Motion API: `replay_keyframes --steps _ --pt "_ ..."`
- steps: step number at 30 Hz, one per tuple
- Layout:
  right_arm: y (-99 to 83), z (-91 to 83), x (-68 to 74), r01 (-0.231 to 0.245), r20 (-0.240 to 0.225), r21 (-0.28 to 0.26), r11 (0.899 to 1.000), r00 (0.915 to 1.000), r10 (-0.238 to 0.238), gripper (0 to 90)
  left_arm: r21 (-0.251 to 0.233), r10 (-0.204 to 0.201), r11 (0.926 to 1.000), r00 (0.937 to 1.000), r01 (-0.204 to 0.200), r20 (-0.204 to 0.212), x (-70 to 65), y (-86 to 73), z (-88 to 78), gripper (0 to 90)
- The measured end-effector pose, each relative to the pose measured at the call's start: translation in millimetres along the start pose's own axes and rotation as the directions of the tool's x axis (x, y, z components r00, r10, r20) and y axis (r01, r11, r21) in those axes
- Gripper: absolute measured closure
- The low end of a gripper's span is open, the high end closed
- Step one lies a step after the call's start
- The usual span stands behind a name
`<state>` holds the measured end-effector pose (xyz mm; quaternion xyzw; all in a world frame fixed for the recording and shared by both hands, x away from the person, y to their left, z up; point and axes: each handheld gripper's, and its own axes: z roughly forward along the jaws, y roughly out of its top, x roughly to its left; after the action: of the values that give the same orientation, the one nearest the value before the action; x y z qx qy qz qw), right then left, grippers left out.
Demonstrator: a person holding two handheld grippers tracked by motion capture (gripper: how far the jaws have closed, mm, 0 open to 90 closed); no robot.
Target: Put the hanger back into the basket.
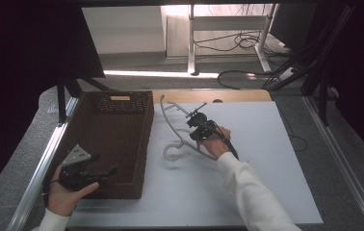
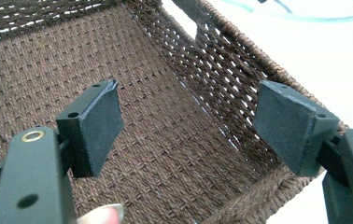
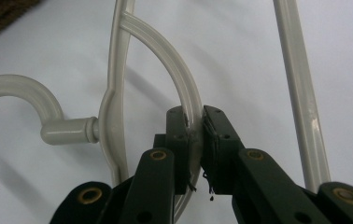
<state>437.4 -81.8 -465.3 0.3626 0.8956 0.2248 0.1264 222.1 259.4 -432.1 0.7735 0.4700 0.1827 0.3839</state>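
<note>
A cream plastic clothes hanger (image 1: 172, 126) is tilted up off the white table top, its hook (image 1: 170, 153) toward the near side. My right gripper (image 1: 197, 129) is shut on one curved inner bar of the hanger (image 3: 165, 51); in the right gripper view both pads of that gripper (image 3: 194, 126) press on the bar, with the hook (image 3: 20, 88) at the left. A brown woven basket (image 1: 112, 134) stands to the left of the hanger, with nothing in it. My left gripper (image 1: 107, 174) hangs open over the basket's near right corner, and its wide-apart pads frame the basket floor (image 2: 165, 154).
The white sheet (image 1: 257, 163) covers the table right of the basket. Metal rails (image 1: 45, 159) run along both table sides. Behind the table are desk legs (image 1: 190, 43) and floor cables (image 1: 247, 41). A dark panel (image 1: 26, 57) stands at the far left.
</note>
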Motion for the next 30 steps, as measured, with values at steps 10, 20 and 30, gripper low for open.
replay_keyframes --steps 10,20,30 --pt "-4.6 -37.0 -0.8 -0.002 -0.073 -0.068 0.998 0.9973 -0.003 81.2 -0.001 0.001 1.0 1.0 -0.001 0.0 -0.5 0.6 -0.2 22.9" --pt "-3.4 -69.6 -0.6 -0.085 -0.178 -0.172 0.981 0.9826 0.053 81.2 -0.004 0.002 1.0 1.0 -0.002 0.001 -1.9 1.5 -0.1 22.9" --pt "-1.0 -86.3 -3.7 -0.207 -0.274 -0.25 0.946 0.9521 0.136 81.1 -0.029 -0.001 0.9996 0.9999 0.002 0.012 -5.3 4.4 -3.1 23.1"
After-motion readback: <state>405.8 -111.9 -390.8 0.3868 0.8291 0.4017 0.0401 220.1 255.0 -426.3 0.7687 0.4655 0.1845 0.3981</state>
